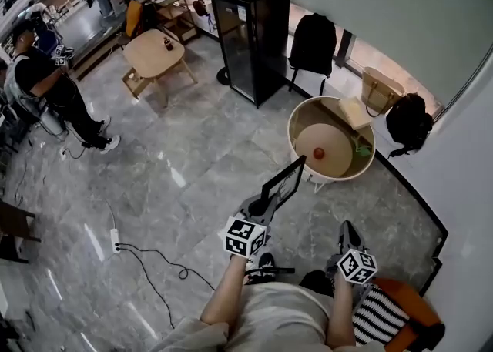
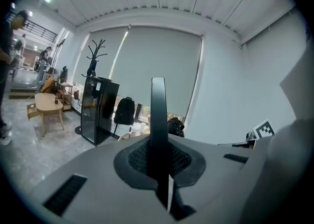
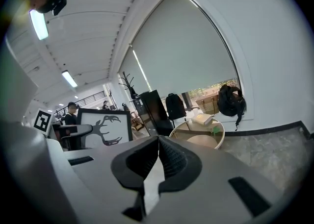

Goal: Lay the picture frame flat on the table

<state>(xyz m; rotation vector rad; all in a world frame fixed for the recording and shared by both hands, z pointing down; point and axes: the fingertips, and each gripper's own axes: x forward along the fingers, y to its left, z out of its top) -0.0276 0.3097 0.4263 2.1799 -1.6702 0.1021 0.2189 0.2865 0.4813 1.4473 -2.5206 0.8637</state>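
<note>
Closest, my left hand-held gripper clamps the picture frame by its edge, upright above the floor, near the round surface; my right hand-held gripper is closed, empty.

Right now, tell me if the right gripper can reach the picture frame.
Probably yes: the picture frame, clamped in the left gripper, stands beside the shut right gripper, nothing between them.

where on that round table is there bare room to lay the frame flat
Bare: the darker far-left stretch of the round table, between its rim and the pale book. Crowded: the near side, with a small red thing on a light disc and a green thing by the right rim. The picture frame is in the left gripper.
</note>
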